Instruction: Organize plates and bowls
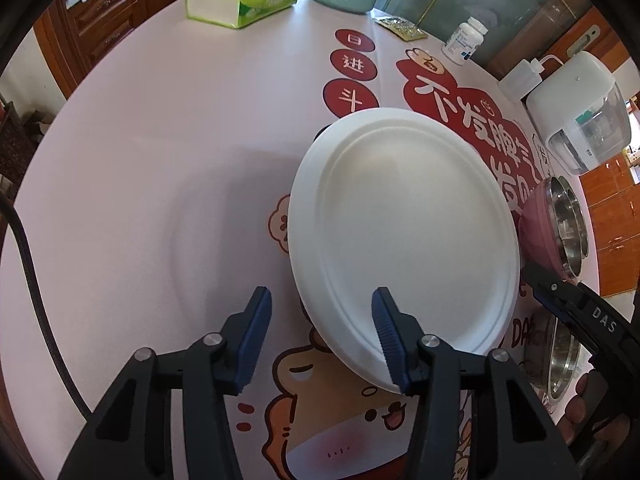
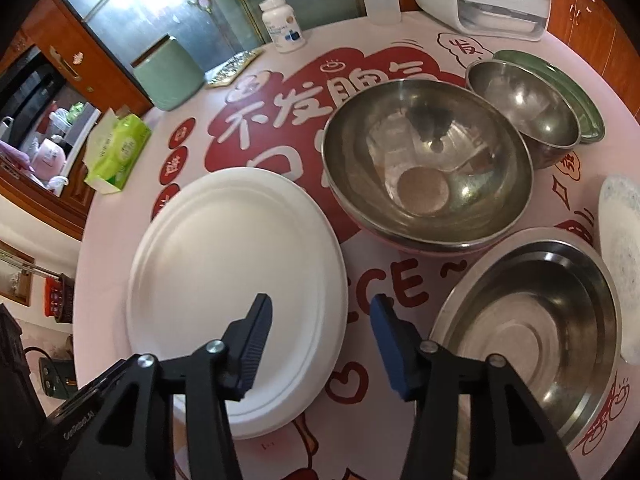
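Two grippers: we hold the left gripper [image 1: 320, 336] and the right gripper [image 2: 320, 340] above the table [image 1: 140, 160], both with fingers spread apart and nothing between them.

Plate position: the white plate [image 2: 236, 296] lies flat on the printed tablecloth, left of the steel bowls in the right wrist view.

Plate from left gripper: its near rim sits at and just behind our right-hand fingertip [image 1: 386, 332], so the plate lies ahead and to the right of the gap, not inside it. Whether the pad touches the rim, we cannot tell.

Plate from right gripper: the plate lies ahead and to the left, its near edge passing under our left-hand fingertip [image 2: 256, 336].

Nearer hand: we judge the left gripper the closer one to a rim grasp.

Axis: the plate is round, so no long axis matters; only the rim's nearest arc does.

Bowls: the large steel bowl [image 2: 428, 164] stands just beyond the plate, a small steel bowl [image 2: 524, 108] sits behind it in a green dish [image 2: 568, 80], and a shallow steel basin [image 2: 532, 328] lies ahead and right of the right gripper.

Likely next move: shift the left gripper rightward so the rim enters the gap.
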A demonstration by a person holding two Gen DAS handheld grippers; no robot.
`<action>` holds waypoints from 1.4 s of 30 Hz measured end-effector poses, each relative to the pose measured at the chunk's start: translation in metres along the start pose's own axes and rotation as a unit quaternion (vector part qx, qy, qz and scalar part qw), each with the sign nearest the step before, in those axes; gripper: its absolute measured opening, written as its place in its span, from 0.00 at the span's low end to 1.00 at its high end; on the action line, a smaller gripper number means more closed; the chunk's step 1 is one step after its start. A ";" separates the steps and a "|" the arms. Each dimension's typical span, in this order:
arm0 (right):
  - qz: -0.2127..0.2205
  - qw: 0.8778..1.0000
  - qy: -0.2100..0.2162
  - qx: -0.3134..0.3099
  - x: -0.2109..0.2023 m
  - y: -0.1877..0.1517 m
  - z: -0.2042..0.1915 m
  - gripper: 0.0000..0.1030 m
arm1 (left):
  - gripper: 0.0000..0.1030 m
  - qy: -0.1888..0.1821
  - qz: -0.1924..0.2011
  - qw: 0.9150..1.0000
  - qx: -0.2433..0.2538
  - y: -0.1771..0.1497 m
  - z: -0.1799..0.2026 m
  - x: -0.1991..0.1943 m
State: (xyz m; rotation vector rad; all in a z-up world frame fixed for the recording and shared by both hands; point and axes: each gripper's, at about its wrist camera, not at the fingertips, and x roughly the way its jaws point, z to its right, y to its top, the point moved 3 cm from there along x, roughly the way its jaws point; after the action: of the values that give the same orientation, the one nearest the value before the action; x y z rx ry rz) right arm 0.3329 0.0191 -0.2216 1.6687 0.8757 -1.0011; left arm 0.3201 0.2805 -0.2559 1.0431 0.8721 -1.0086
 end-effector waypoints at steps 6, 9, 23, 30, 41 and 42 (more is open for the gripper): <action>-0.007 1.000 -0.017 -0.010 0.011 0.003 -0.001 0.41 | 0.43 -0.004 -0.011 1.000 -0.003 0.002 -0.001 0.012; -0.007 0.999 -0.033 -0.024 0.014 0.005 -0.004 0.40 | 0.41 -0.004 -0.006 1.000 0.002 0.004 0.000 0.014; -0.008 0.993 -0.080 -0.086 0.031 0.010 -0.012 0.37 | 0.37 0.004 0.010 0.999 0.042 0.008 0.011 0.016; -0.011 0.992 -0.079 -0.097 0.036 0.011 -0.015 0.36 | 0.37 0.007 0.018 0.998 0.057 0.009 0.015 0.018; -0.012 0.996 -0.050 -0.078 0.033 0.010 -0.010 0.24 | 0.30 -0.005 0.020 0.998 0.063 0.008 0.010 0.017; -0.012 0.996 -0.044 -0.073 0.032 0.010 -0.010 0.23 | 0.30 -0.004 0.020 0.998 0.062 0.008 0.009 0.016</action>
State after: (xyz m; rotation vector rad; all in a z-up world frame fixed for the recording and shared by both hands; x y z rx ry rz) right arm 0.3567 0.0286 -0.2450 1.4831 0.8923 -0.9947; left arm 0.3338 0.2697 -0.2662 1.1556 0.7872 -1.0437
